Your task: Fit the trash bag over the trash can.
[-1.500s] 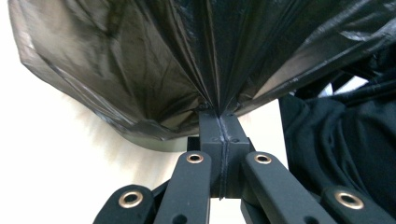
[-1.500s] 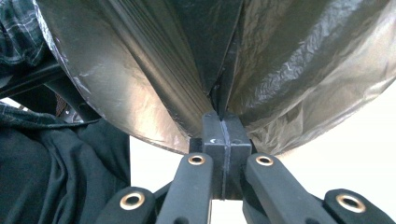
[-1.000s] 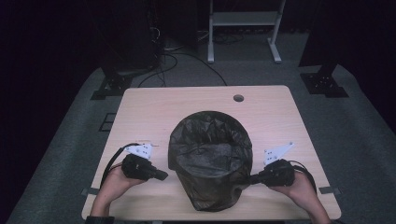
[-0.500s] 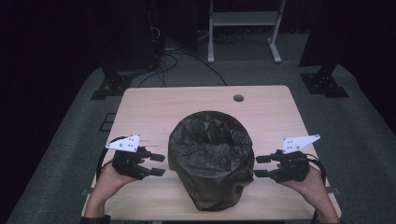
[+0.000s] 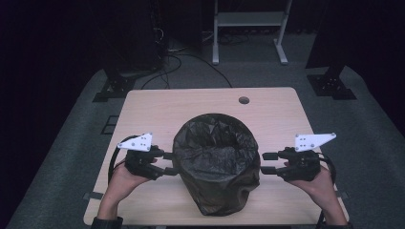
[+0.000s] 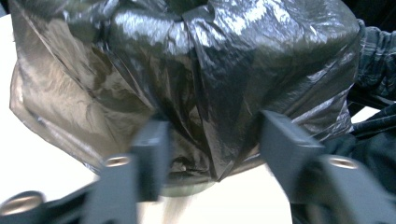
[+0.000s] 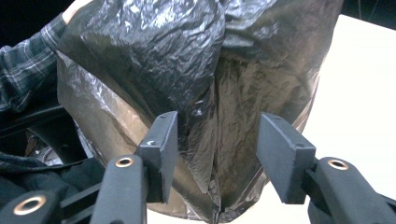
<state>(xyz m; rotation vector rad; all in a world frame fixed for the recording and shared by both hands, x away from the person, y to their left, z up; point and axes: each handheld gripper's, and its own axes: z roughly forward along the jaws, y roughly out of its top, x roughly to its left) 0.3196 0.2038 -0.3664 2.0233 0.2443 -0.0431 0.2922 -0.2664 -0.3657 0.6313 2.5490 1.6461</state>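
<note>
A bin lined with a black plastic bag (image 5: 216,160) stands upright on the near half of the light wooden table (image 5: 157,107); the bag hangs crumpled over its rim and sides. My left gripper (image 5: 170,162) is open at the bin's left side, its jaws close to the bag (image 6: 196,84), with nothing between them. My right gripper (image 5: 267,162) is open just off the bin's right side, facing the bag (image 7: 201,79), a small gap apart.
A round cable hole (image 5: 244,100) sits near the table's far edge. Behind the table are a white shelf frame (image 5: 248,24), black stand feet (image 5: 112,86) and cables on grey carpet. A plaid sleeve (image 7: 25,60) appears beyond the bag.
Both grippers have drawn back from the bag's sides, let go and opened. The bag now stands by itself.
</note>
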